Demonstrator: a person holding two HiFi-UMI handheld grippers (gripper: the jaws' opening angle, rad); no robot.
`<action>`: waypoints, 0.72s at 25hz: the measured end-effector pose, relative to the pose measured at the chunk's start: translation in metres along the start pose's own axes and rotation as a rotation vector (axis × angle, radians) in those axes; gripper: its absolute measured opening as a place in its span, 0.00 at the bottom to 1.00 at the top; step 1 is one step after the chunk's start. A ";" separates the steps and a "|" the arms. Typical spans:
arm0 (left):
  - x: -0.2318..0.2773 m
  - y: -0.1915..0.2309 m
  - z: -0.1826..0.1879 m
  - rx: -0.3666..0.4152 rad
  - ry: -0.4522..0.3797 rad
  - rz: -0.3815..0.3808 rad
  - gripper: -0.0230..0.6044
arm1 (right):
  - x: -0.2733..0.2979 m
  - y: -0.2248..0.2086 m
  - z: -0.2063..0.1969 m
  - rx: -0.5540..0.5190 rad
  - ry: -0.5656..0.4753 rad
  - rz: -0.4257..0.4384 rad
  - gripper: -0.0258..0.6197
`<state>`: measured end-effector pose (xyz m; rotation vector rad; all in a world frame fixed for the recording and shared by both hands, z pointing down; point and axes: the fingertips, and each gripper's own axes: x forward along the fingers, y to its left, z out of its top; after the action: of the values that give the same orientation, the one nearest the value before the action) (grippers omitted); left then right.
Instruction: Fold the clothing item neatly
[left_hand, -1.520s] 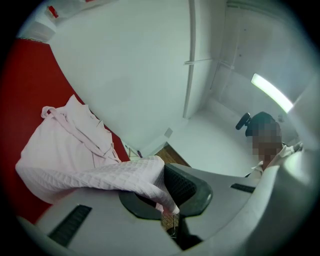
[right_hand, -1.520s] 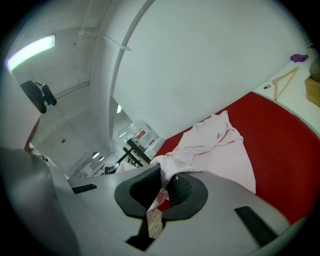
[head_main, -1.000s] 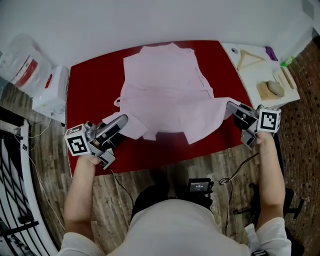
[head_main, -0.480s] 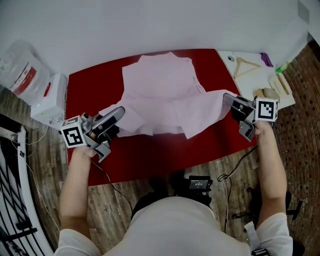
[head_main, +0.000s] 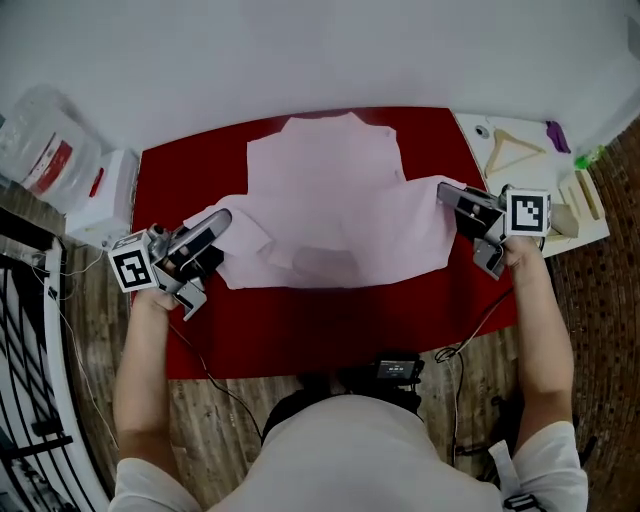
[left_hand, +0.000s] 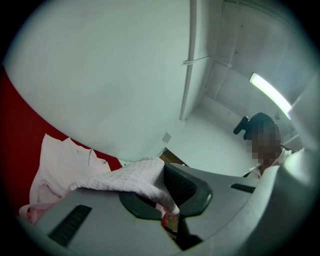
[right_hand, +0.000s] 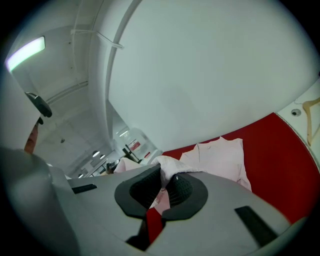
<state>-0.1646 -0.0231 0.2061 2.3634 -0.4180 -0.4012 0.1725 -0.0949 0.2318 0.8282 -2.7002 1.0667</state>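
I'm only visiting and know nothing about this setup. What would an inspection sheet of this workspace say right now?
Surface: red table under the garment.
Job's things: pink shirt, far part lying flat, near part stretched wide between the grippers.
Clutter: wooden hanger on a white tray at the right; plastic bag and white box at the left.
Grippers: left gripper and right gripper each shut on one end of the shirt.
Cables: black cable hanging off the table's front, right side.
Surroundings: white wall beyond; wooden floor below.
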 end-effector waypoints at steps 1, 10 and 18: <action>0.004 0.008 0.005 -0.004 -0.004 0.008 0.06 | 0.005 -0.009 0.007 -0.003 0.008 0.018 0.07; 0.025 0.084 0.026 -0.062 0.000 0.124 0.06 | 0.046 -0.088 0.031 0.076 0.083 0.071 0.07; 0.021 0.146 0.018 -0.162 0.013 0.127 0.06 | 0.076 -0.132 0.027 0.128 0.097 0.014 0.07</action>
<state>-0.1796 -0.1453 0.2890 2.1684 -0.5070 -0.3470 0.1809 -0.2260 0.3138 0.7559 -2.5844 1.2597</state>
